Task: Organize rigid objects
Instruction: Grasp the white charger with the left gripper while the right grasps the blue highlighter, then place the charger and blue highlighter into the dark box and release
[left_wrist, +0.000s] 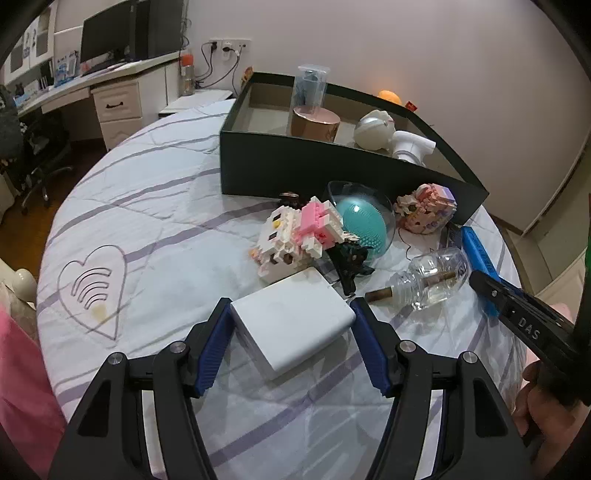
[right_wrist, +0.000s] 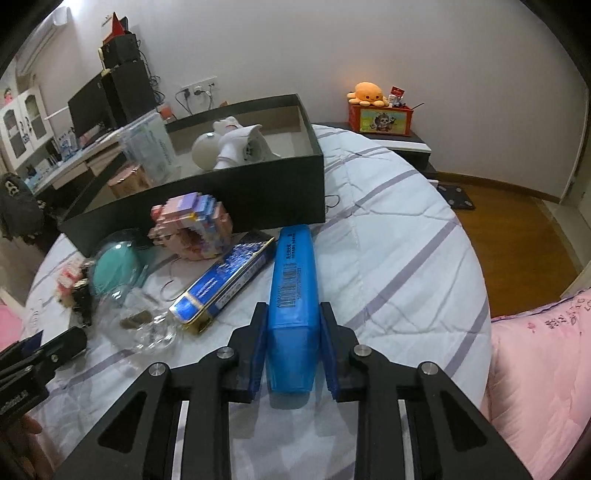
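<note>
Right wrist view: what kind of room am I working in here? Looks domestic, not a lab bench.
Most likely a bedroom. The objects lie on a striped quilt covering a bed, not on a table; a pink pillow sits at its edge, a plush octopus sits by the wall, and a desk with a monitor stands nearby.

White charger (left_wrist: 291, 325); blue case (right_wrist: 293, 295); lilac-striped white bedsheet (left_wrist: 147, 206).

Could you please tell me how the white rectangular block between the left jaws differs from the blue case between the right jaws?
The white block is squat, opaque and unmarked; the blue case is long, narrow, translucent and carries a barcode label. The block lies flat on the bedspread, while the case stands on its thin edge, pointing toward the dark box. Both are rigid, sit outside that box, and have blue-padded jaws on either side.
</note>
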